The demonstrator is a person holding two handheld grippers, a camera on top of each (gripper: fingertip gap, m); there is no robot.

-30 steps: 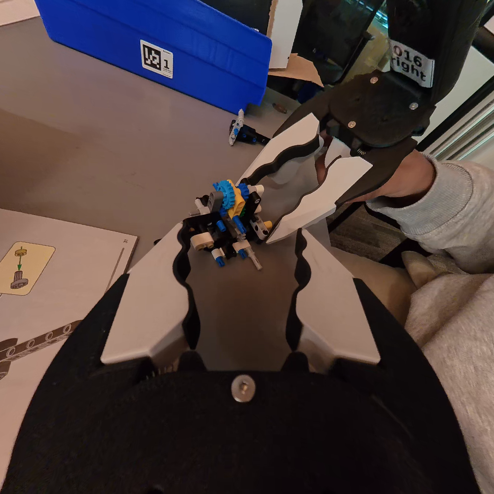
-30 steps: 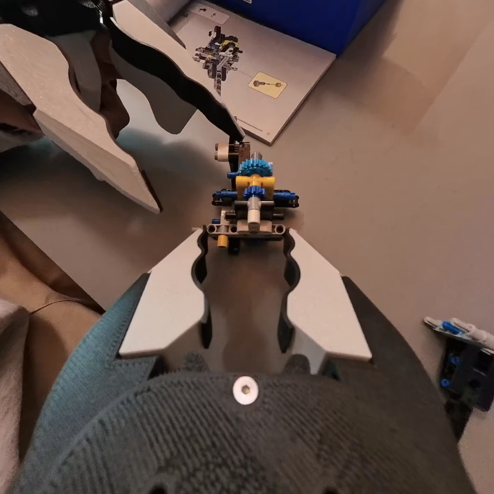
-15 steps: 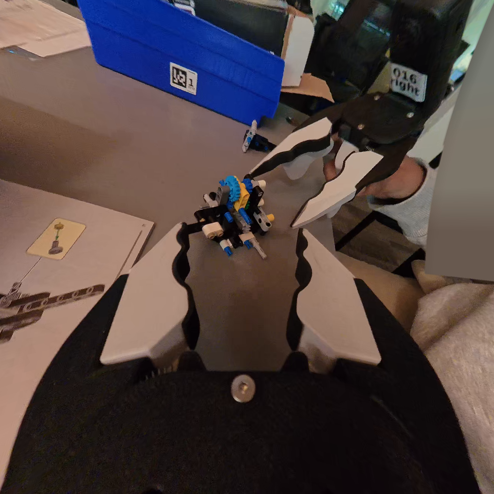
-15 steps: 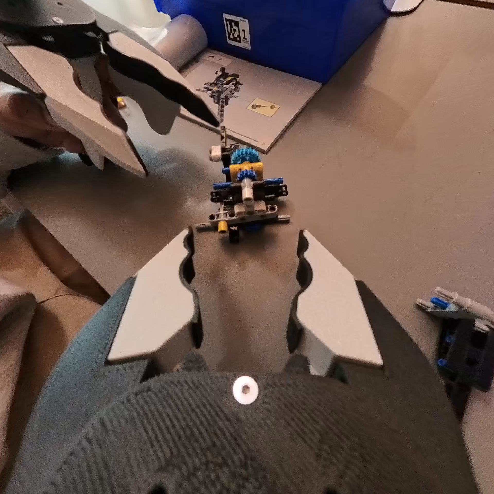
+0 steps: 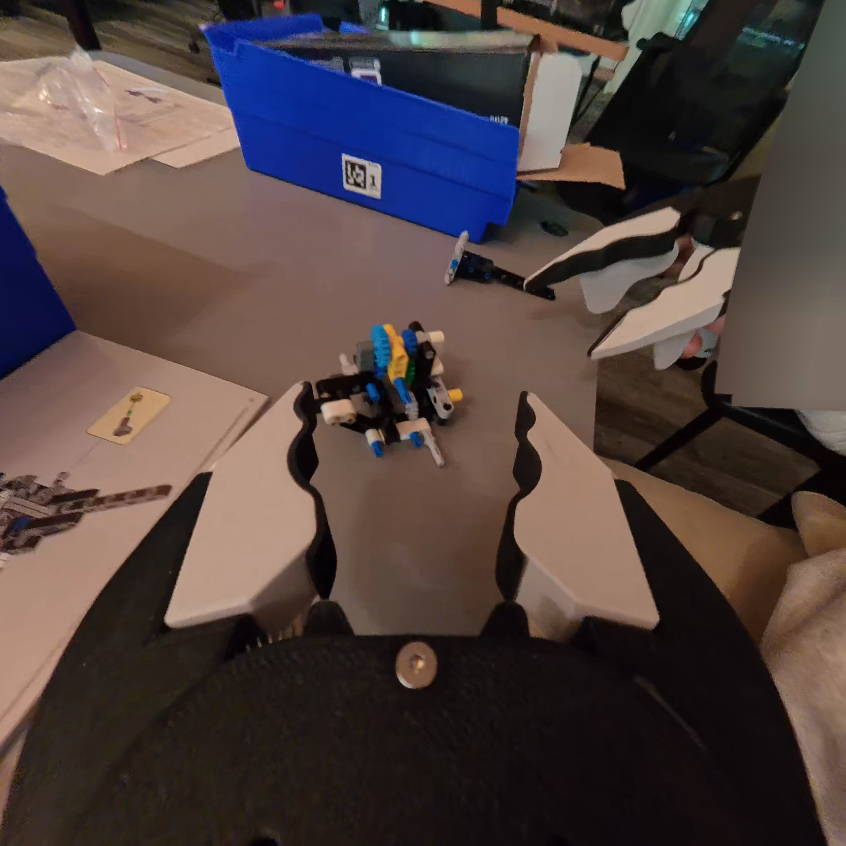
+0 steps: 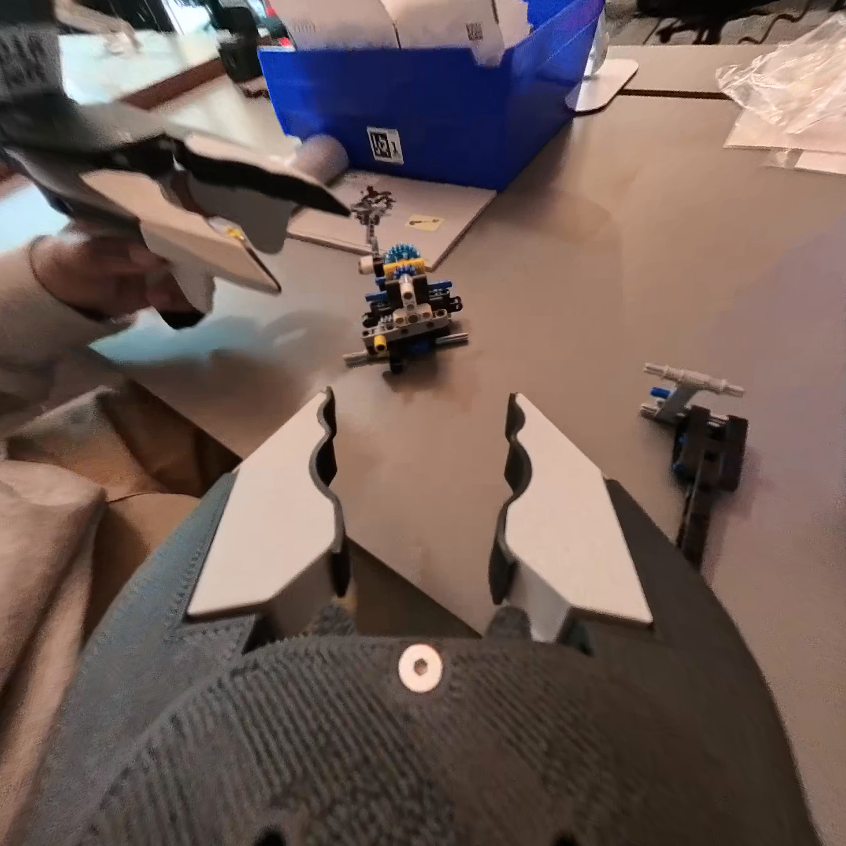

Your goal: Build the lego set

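Note:
A small lego assembly [image 5: 393, 389] of black, blue, yellow and white parts stands on the grey table; it also shows in the right wrist view [image 6: 407, 306]. My left gripper [image 5: 412, 398] is open and empty, its left fingertip just beside the assembly. My right gripper [image 6: 419, 398] is open and empty, a short way back from the assembly. A second, smaller black and grey lego sub-assembly [image 6: 700, 435] lies to the right; it also shows in the left wrist view [image 5: 485, 270]. Each gripper shows in the other's view: the right one [image 5: 641, 293], the left one [image 6: 183, 215].
A blue bin [image 5: 375, 137] with a square marker tag stands at the back. An open instruction booklet [image 5: 114, 435] lies at the left, also seen in the right wrist view [image 6: 412, 215]. Clear plastic bags and papers [image 5: 82, 105] lie far left. The table edge [image 5: 595, 412] runs close on the right.
Both grippers have let go of the assembly and pulled back from it. The assembly now stands alone on the table. The right gripper has drawn away to the right.

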